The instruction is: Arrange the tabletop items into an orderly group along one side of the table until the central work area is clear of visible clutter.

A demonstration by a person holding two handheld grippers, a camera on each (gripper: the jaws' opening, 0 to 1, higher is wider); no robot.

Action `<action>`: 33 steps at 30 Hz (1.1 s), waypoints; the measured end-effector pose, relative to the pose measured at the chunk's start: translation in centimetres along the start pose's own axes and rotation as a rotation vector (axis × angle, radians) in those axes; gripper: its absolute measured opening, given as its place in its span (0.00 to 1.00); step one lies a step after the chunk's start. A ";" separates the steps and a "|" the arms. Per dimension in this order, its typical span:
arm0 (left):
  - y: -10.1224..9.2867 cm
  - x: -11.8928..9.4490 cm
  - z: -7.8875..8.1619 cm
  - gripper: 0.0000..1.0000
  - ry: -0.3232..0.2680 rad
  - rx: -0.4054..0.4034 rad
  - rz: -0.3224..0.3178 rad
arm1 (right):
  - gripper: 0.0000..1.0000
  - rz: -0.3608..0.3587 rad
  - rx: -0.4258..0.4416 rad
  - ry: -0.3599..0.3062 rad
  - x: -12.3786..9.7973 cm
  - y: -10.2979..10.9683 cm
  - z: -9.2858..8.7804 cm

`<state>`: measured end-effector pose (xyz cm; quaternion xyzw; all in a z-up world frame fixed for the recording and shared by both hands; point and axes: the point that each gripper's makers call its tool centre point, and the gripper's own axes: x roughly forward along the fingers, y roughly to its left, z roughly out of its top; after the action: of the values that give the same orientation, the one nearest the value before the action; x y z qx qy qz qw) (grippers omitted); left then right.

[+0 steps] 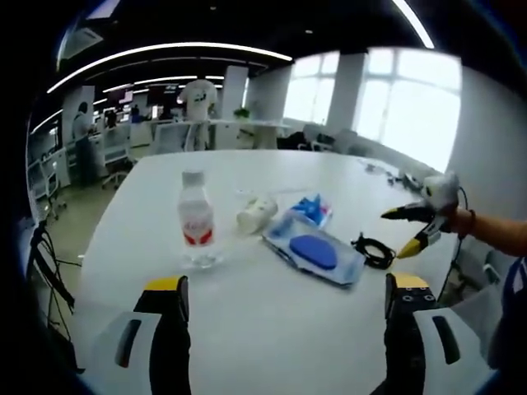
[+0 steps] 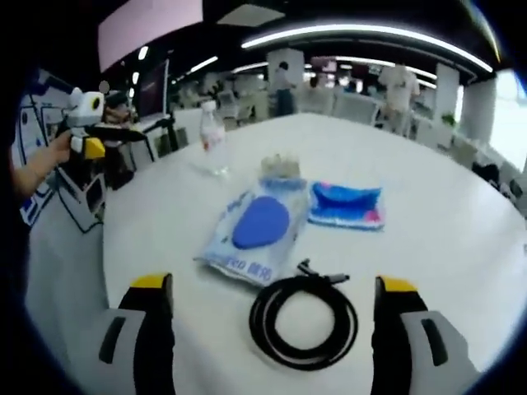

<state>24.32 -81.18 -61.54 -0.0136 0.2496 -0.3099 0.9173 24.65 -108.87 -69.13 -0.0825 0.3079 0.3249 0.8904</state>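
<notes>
**A:** Right gripper [image 2: 272, 309] is up, jaws wide apart, nothing held, and the coiled black cable [image 2: 303, 319] lies flat right between them, near the table's [image 2: 461, 214] edge.

**B:** So that's the near one?

**A:** I'd say so. Beyond the coil sits the wipes pack [image 2: 257, 232], long axis running away toward the water bottle [image 2: 214, 140]; the blue pouch [image 2: 347, 204] lies just beside it.

**B:** And the left?

**A:** Left gripper [image 1: 288, 309] also spread and empty, well back; the bottle [image 1: 196, 220] stands upright ahead of its left jaw. Crumpled wrapper [image 1: 256, 212] behind.
</notes>
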 end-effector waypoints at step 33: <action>-2.8 7.9 2.7 0.94 0.008 -0.038 -0.092 | 0.95 -0.051 0.015 -0.079 2.2 -7.0 4.5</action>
<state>29.40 -88.39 -62.25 -0.0410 0.2584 -0.3468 0.9007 32.62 -111.61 -67.20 -0.0706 0.2725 0.3028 0.9105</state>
